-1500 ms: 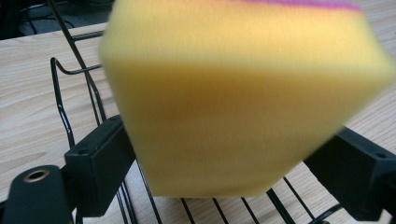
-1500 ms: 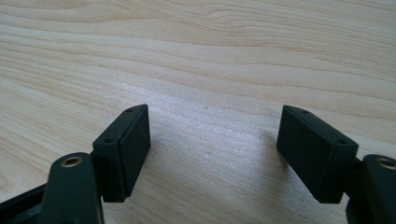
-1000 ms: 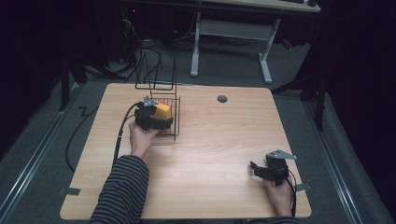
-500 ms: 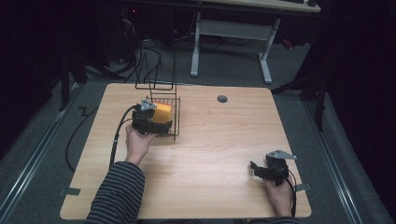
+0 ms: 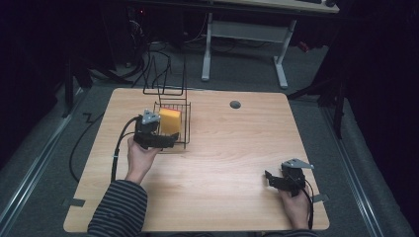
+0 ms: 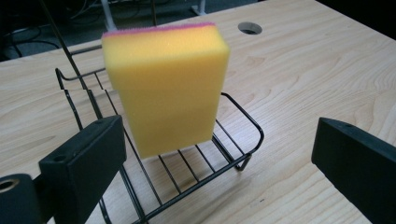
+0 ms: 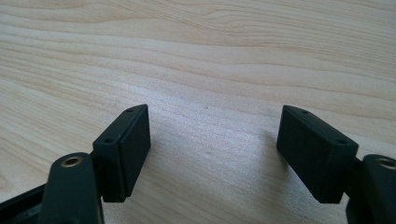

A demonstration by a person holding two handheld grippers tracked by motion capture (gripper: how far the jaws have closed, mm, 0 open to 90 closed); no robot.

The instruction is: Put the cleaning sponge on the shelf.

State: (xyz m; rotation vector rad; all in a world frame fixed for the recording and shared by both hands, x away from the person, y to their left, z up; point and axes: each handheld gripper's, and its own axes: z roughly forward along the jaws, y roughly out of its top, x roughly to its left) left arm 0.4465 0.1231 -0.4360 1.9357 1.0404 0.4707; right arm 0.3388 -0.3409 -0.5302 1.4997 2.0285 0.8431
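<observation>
Our left claw (image 6: 215,168) stands wide with nothing gripped; its jaws have just been closing a little, and the yellow sponge (image 6: 166,86) stands ahead of them, untouched. The sponge stands on edge in the black wire rack (image 6: 233,161), upper middle of the left gripper view, left of centre in the high view (image 5: 169,121). We judge the placing step done and the left claw backing off. Next we should draw it clear without knocking the rack wires. Our right claw (image 7: 212,156) rests spread and empty on the tabletop (image 7: 210,56), lower right of the high view (image 5: 276,180).
</observation>
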